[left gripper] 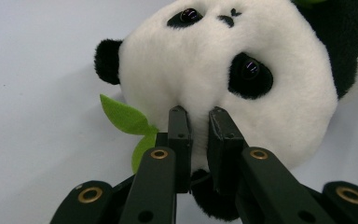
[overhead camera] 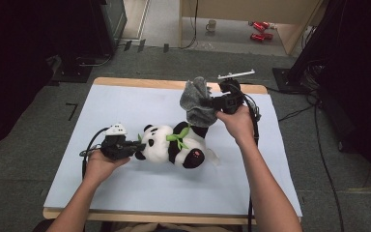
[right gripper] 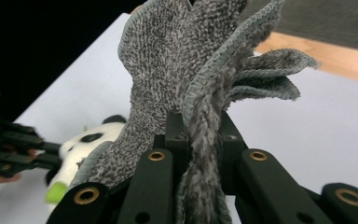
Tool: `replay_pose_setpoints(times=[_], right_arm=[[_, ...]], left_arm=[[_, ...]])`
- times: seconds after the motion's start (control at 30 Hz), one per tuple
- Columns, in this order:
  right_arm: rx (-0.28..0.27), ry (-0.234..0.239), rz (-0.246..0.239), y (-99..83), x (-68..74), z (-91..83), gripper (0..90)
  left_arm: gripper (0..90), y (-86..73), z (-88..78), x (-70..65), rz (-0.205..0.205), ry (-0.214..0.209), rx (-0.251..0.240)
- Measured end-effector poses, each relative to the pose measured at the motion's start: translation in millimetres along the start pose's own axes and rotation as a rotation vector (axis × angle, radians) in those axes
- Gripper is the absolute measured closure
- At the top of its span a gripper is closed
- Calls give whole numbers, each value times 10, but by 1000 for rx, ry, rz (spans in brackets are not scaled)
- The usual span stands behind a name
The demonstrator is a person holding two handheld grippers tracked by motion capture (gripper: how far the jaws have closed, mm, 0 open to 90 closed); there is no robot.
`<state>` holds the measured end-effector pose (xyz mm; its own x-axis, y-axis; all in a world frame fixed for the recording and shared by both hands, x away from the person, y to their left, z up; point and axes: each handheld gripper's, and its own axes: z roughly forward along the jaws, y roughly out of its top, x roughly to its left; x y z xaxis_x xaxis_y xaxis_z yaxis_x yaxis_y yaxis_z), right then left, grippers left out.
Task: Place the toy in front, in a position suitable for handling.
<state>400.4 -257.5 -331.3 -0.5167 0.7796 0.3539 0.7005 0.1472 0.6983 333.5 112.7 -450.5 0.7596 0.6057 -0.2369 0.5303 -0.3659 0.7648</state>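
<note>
High view looking down over table [overhead camera: 125, 188]; gripper views riding close behind own jaws, left facing panda [left gripper: 223, 70], right facing towel [right gripper: 182, 70]; panda appearing in all three

Bare forearms; each black hand-held gripper [overhead camera: 134, 146] has brass-ringed screws and a trailing cable

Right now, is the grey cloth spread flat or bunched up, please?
Bunched up: the grey cloth hangs in folds, pinched in the right tool above the table.

Beyond the far edge of my pale blue surface [overhead camera: 125, 193], a white mug [overhead camera: 211, 25] stands on the floor, with red cans [overhead camera: 259, 30] lying just beside. Black cables [overhead camera: 319, 145] trail along the grey floor past the right edge.
</note>
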Motion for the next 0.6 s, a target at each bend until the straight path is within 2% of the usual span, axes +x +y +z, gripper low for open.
replay_pose_setpoints(times=[0.1, 0.23, 0.43, 0.57, 0.6], right_arm=[[20, 35, 13, -131, -14, 55, 806], [59, 7, 22, -365, -74, 155, 806], [34, -46, 61, -684, -274, 147, 806], [15, -33, 90, -769, -337, 127, 807], [12, -37, 84, -781, -341, 124, 807]], left_arm=[[812, 6, 9, -1, -6, 4, 1], [814, 7, 19, -6, -10, 10, -1], [814, 21, 34, -7, -36, 11, -5], [814, 21, 33, -7, -36, 10, -5], [814, 20, 33, -7, -36, 10, -7]])
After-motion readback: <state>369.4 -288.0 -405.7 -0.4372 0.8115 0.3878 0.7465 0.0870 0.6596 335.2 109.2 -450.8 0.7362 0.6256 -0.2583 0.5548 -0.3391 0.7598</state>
